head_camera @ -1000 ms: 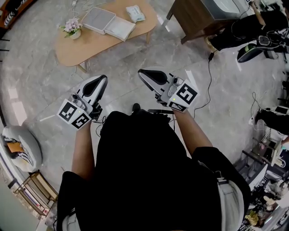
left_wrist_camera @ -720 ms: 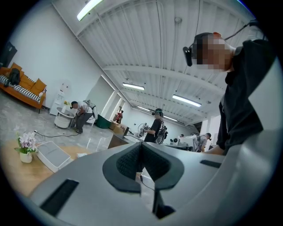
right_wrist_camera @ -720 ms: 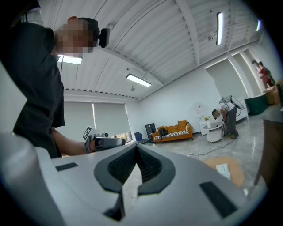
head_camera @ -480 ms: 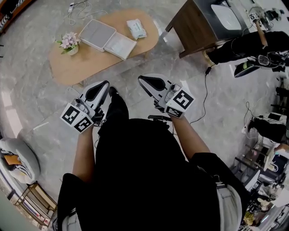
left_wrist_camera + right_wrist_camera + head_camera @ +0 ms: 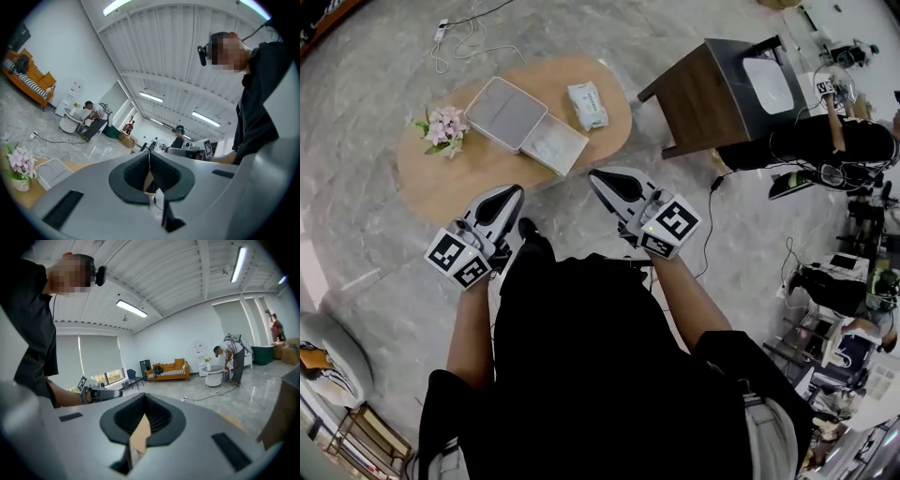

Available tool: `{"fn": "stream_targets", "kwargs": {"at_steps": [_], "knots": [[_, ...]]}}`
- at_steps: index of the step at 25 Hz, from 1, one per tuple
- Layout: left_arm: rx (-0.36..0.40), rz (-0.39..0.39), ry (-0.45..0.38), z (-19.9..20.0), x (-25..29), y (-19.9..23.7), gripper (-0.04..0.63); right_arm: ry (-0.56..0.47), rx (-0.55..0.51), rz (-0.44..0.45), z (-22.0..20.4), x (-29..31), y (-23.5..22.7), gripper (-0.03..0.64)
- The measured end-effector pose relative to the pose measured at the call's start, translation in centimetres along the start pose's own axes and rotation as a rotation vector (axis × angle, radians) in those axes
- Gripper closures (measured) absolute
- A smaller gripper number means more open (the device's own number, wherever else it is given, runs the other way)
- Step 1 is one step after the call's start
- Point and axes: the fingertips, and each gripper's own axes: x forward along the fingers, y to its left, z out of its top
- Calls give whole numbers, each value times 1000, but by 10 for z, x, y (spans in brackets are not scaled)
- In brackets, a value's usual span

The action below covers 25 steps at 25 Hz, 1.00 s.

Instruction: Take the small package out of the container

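A white flat container [image 5: 528, 127] lies open on the oval wooden table [image 5: 478, 173], its lid [image 5: 504, 112] folded out to the left; its corner also shows in the left gripper view [image 5: 52, 170]. A small white-green package [image 5: 588, 105] rests on the tabletop just right of it. What lies inside the tray half I cannot tell. My left gripper [image 5: 514, 191] hovers short of the table's near edge, jaws shut and empty. The right gripper [image 5: 596, 175] is level with it, also shut with nothing held. Both point up and ahead, seen from their own cameras [image 5: 149, 161] [image 5: 143, 414].
A pot of pink flowers [image 5: 442, 128] stands at the table's left end. A dark side table [image 5: 712, 89] with a white device sits to the right, a black cable [image 5: 711, 220] trailing on the marble floor. People and equipment crowd the right edge.
The person has stepped forward, so the wooden table has come closer to both grippers. Both grippers keep their pose, shut.
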Motion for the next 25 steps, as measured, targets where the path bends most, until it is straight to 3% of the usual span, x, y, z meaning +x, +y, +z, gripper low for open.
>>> {"fn": "stream_targets", "kwargs": {"at_steps": [6,11,18,20,21,25], "knots": [[-60,40,-20,-3,13,53,577,66,28,-28,-5,45,-47,606],[-73,134,-67,-11,22,87,577,128,77,-39,-27,76,-92,606],[-105,352,-92,-50,32,144,577,272,117,123,-100,126,-140,603],[-124,414,-115,-61,33,154,577,333,150,191,-127,138,-149,565],[-132,438,-123,-66,34,158,577,364,161,220,-140,144,-152,536],[-147,508,-133,-91,41,176,577,454,166,263,-191,167,-177,534]]}}
